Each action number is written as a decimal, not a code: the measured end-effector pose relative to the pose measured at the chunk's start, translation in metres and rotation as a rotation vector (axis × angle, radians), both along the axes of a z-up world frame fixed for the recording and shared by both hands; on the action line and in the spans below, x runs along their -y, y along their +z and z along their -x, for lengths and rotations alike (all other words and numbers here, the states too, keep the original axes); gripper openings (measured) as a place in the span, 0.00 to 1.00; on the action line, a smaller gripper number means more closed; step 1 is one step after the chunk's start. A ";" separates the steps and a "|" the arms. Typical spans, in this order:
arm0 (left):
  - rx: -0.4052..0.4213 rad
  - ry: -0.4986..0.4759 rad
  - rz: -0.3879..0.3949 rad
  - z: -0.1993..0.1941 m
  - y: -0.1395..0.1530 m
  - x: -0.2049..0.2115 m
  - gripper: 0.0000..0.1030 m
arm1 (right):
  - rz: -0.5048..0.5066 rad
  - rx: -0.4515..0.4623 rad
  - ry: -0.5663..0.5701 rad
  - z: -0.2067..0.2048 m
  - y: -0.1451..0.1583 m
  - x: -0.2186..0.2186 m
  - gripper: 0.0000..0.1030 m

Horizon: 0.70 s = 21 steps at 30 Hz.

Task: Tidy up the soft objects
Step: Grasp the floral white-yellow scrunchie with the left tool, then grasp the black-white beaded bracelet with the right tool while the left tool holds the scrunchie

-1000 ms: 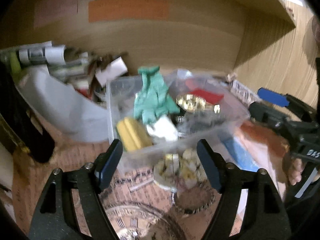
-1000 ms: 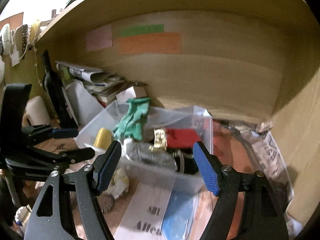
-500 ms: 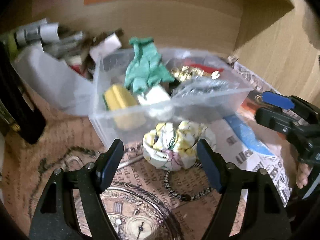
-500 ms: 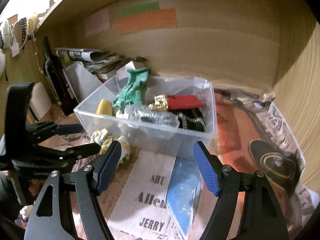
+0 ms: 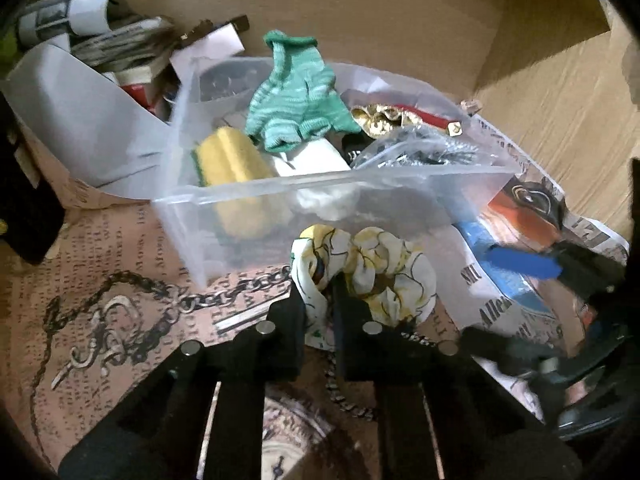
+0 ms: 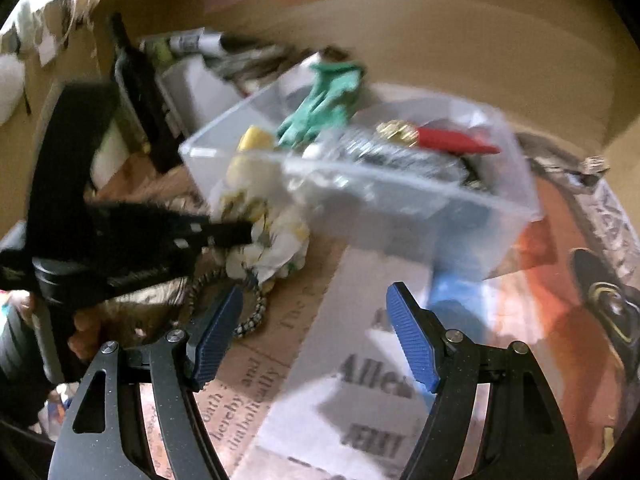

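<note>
Here, the left hand-held gripper (image 5: 318, 300) pinches a floral fabric scrunchie (image 5: 372, 268) between nearly closed fingers, the scrunchie lying on the paper-covered tabletop (image 5: 100, 280) just in front of a clear plastic bin (image 5: 312, 188). Inside the bin lie a green knit glove (image 5: 296, 96), a yellow sponge (image 5: 228, 156) and a red item (image 6: 456, 140). The right hand-held gripper (image 6: 312, 336) hangs wide open and empty above printed pages nearby.

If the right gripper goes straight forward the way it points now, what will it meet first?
Probably the near wall of the clear plastic box. The right gripper is open over printed paper, nothing between; depth is unclear in this blurred view.
</note>
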State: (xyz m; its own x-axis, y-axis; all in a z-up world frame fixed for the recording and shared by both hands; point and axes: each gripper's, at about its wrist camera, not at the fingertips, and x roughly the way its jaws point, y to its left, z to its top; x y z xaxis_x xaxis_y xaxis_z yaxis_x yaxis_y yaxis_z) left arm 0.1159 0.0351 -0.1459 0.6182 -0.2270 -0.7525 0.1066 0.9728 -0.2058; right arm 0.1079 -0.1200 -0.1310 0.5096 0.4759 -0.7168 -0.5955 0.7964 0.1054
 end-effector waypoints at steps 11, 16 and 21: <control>0.110 0.042 -0.053 0.036 0.038 -0.031 0.09 | 0.135 0.000 0.006 -0.002 -0.016 -0.006 0.62; 0.136 0.061 -0.050 0.048 0.043 -0.040 0.09 | 0.109 -0.032 -0.090 -0.012 -0.013 0.026 0.57; 0.153 0.071 -0.033 0.054 0.047 -0.040 0.09 | 0.030 -0.022 -0.061 0.001 0.003 0.027 0.59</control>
